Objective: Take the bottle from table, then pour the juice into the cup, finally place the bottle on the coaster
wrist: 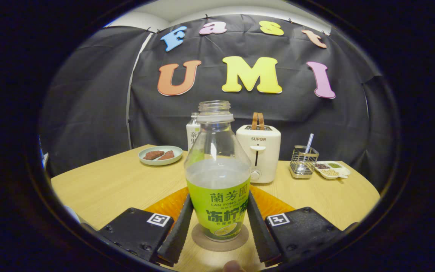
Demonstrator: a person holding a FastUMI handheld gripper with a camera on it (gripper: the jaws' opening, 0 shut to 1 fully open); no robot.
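Booth wall (240,109): black cloth, creased, hung behind and to the left of the table; clipped along its top edge. A pale vertical strip (131,94) shows where two cloth panels meet at left. Above the cloth, a band of white ceiling (187,9), evenly lit.

Table (108,185): light wood grain, rounded outline. At its far edge, against the cloth: a white toaster (259,153) near the middle, a pale green plate (161,155) with brown pieces to its left, a wire holder (303,161) and a small white divided dish (332,169) to its right. Floor not visible.
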